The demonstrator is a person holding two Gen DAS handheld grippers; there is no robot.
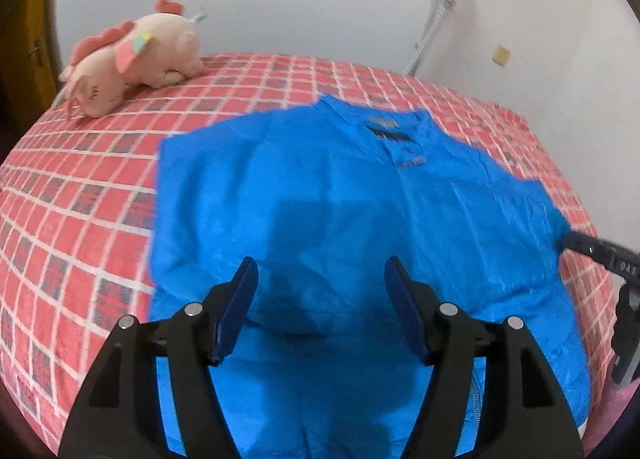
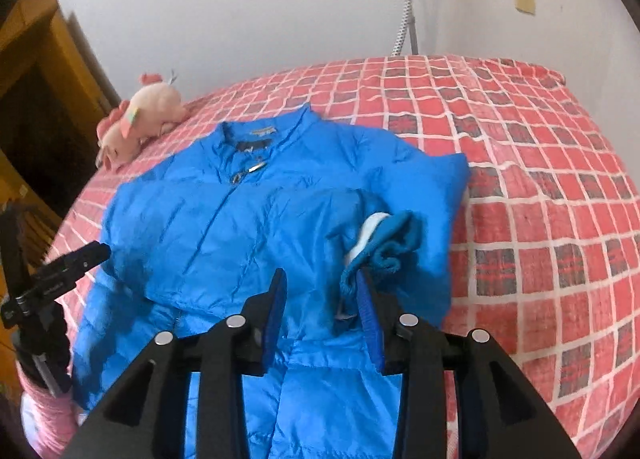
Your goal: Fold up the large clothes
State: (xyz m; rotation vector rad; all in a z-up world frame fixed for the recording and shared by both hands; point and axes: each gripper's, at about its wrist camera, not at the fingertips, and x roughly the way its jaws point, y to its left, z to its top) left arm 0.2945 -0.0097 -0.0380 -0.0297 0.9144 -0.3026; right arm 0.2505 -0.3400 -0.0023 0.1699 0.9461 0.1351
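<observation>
As jacket point(image 2: 224, 227) spreads — bedspread point(image 2: 540, 187) bare rightward.

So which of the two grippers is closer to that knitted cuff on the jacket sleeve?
Right. The right gripper has the knitted cuff just ahead of its fingers. The left gripper hovers over the jacket's other side.

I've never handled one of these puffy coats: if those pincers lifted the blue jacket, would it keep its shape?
Probably not. The blue jacket lies rumpled and its folded sleeve droops, so it would likely sag. Its puffed panels suggest it's light for its bulk. The shiny shell looks slippery, so it may slide.
</observation>
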